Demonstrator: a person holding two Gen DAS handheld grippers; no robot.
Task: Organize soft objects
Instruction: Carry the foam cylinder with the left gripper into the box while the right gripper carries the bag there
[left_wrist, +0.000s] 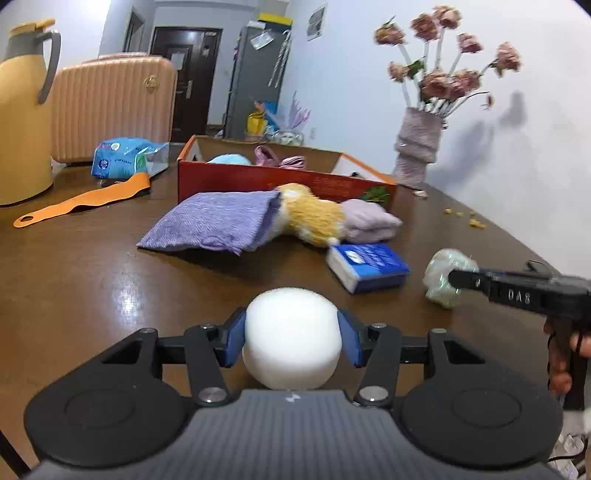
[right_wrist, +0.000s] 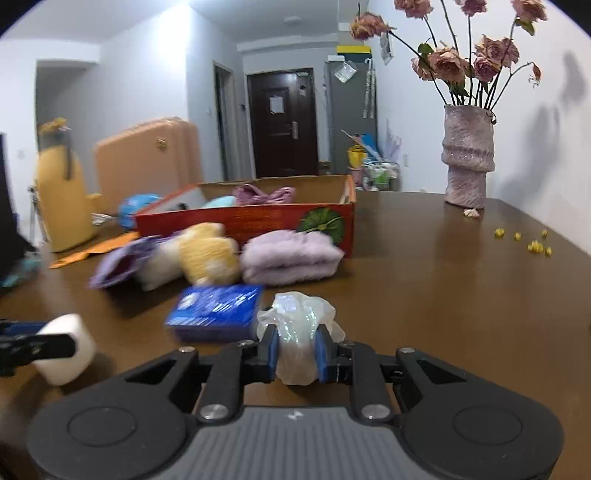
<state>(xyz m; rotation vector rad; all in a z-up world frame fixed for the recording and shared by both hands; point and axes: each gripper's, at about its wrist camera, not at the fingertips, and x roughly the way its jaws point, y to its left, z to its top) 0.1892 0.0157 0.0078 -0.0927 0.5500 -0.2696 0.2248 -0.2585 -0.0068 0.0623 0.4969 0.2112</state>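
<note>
The red box (left_wrist: 284, 179) at twelve o'clock holds a pale blue soft thing (left_wrist: 229, 159) and pink fabric (left_wrist: 279, 158). My left fingers (left_wrist: 291, 332) clamp the white foam ball (left_wrist: 291, 338) just above the worktop (left_wrist: 110, 288); my right fingers (right_wrist: 297, 352), nearly closed, pinch the crumpled plastic bag (right_wrist: 299, 332)

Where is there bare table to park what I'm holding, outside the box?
Bare wood lies right of the red box, between the folded lilac cloth and the vase, short of the yellow crumbs. Another patch lies left of the purple pillow, below the orange strap. Crowded: the box front, with plush toy and blue pack.
</note>
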